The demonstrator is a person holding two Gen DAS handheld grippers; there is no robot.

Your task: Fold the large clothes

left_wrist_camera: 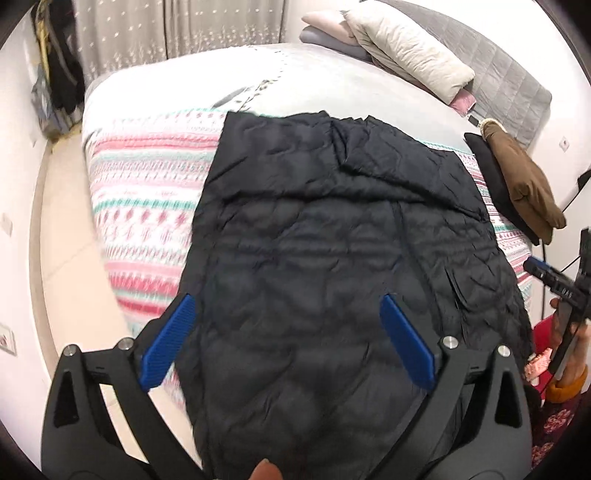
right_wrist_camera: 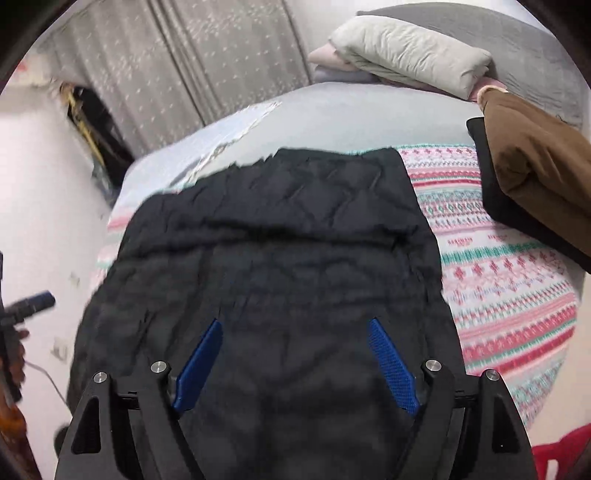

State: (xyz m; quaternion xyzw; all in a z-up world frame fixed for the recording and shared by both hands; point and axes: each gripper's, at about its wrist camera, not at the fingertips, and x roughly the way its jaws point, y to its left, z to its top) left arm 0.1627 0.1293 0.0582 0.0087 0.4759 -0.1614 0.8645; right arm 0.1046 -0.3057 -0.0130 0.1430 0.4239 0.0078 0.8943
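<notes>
A large black quilted coat (left_wrist_camera: 325,258) lies spread on the bed, with its right sleeve folded across its upper part. It also shows in the right wrist view (right_wrist_camera: 280,258). My left gripper (left_wrist_camera: 288,306) is open and empty, held above the coat's near left part. My right gripper (right_wrist_camera: 295,325) is open and empty, held above the coat's near part. The right gripper also shows at the right edge of the left wrist view (left_wrist_camera: 554,277), and the left one at the left edge of the right wrist view (right_wrist_camera: 29,302).
The bed carries a pink, white and teal patterned blanket (left_wrist_camera: 147,184) over a grey sheet (left_wrist_camera: 332,81). A folded brown garment on a black one (left_wrist_camera: 524,177) lies at the bed's right. Pillows (left_wrist_camera: 406,48) are stacked at the head. Curtains (left_wrist_camera: 177,26) hang behind.
</notes>
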